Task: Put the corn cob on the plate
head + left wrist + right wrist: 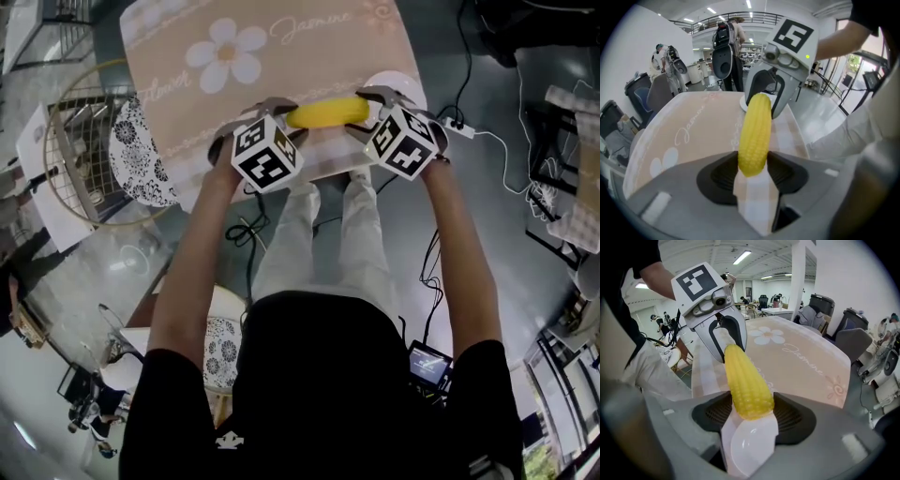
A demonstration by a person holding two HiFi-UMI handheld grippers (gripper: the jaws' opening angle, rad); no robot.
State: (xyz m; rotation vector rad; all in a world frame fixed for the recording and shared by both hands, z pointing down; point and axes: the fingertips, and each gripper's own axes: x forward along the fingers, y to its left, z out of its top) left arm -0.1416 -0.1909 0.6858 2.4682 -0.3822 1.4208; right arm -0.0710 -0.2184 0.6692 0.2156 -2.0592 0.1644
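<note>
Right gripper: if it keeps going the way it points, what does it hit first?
Likely the plate. The right gripper, shut on one end of the corn, points steeply down, and the plate shows just beyond its jaws. The gap is hard to judge.

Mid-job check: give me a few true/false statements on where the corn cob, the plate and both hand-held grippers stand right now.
1. The left hand-held gripper and the right hand-held gripper each clamp one end of the corn cob. True.
2. The corn cob lies flat on the plate. False: both grippers hold it, and the plate shows only beneath the end in the right hand-held gripper.
3. The plate is white. True.
4. The tablecloth is plain blue. False: it is beige-pink with a white flower and script lettering.
</note>
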